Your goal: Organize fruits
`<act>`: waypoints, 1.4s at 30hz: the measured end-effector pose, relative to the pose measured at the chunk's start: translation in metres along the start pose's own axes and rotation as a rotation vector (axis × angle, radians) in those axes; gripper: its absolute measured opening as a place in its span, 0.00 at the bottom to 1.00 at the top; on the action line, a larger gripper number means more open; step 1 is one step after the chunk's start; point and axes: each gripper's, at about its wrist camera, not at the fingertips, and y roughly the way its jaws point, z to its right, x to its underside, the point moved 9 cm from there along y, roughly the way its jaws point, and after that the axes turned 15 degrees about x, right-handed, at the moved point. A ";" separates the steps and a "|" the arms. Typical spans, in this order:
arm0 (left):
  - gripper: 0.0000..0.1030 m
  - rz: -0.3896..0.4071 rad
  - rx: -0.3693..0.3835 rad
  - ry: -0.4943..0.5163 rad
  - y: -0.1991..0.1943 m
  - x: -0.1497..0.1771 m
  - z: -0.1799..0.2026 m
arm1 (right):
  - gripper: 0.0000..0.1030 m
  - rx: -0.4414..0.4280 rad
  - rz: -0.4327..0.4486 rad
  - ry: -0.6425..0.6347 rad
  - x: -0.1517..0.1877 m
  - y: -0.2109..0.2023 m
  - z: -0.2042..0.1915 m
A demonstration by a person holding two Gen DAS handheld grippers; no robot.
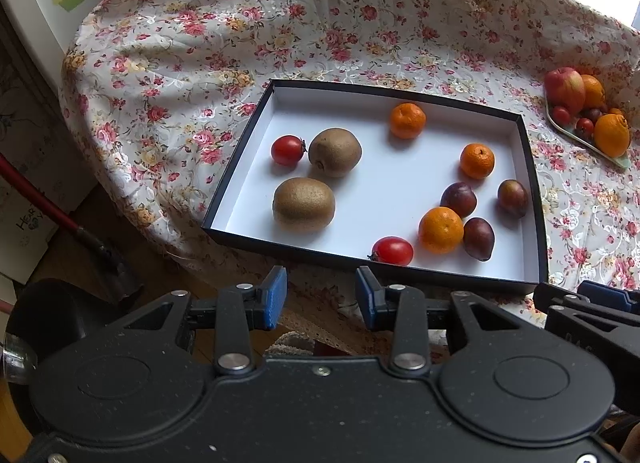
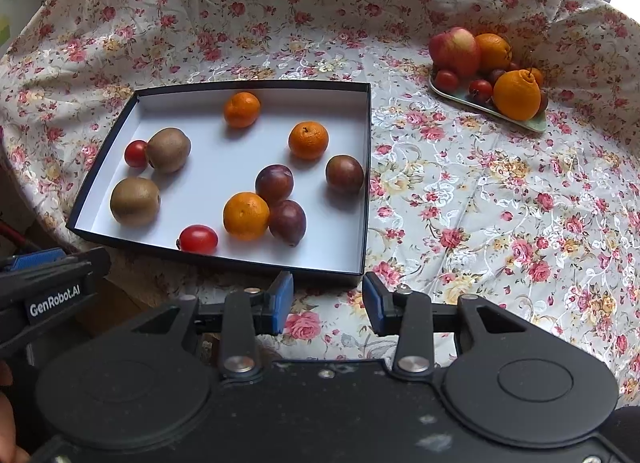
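left wrist view: a shallow black box (image 1: pixel 532 199) with a white floor lies on the worktop (image 1: pixel 192 63) under a flowered cloth. it holds two kiwis (image 1: pixel 335 151), one just beside a red tomato (image 1: pixel 287 149) at the left, a second tomato (image 1: pixel 393 250) against the near wall, three mandarins (image 1: pixel 440 229) and three dark plums (image 1: pixel 458 199); the nearest mandarin touches two plums. at far right a pale green plate (image 1: pixel 588 143) carries an apple (image 1: pixel 565 89), oranges and small tomatoes heaped together. the left gripper (image 1: pixel 321 297) hangs before the near wall of the box, its blue-padded fingers (image 1: pixel 274 297) spread apart and holding nothing. left of the worktop stand cardboard cartons with partly legible lettering reading "hea", and a red-handled tool. part of the right gripper (image 1: pixel 588 311) enters at the right edge. right wrist view: the same box (image 2: pixel 366 167) lies left of centre with the same fruit; the plate (image 2: pixel 532 125) sits well apart at upper right, the apple (image 2: pixel 455 49) at its back. the right gripper (image 2: pixel 328 299) hovers over the cloth near the box's near right corner, fingers (image 2: pixel 282 299) released and empty. the left gripper (image 2: pixel 52 283) shows at the left edge with "genrobot.ai" printed on it.
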 end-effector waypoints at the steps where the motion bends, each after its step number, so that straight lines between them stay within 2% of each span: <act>1: 0.45 -0.001 0.001 -0.002 0.000 0.000 0.000 | 0.41 0.000 0.000 -0.002 0.000 0.000 0.000; 42: 0.45 -0.001 0.012 0.001 -0.001 0.000 0.000 | 0.41 -0.007 0.003 -0.023 0.002 0.000 -0.005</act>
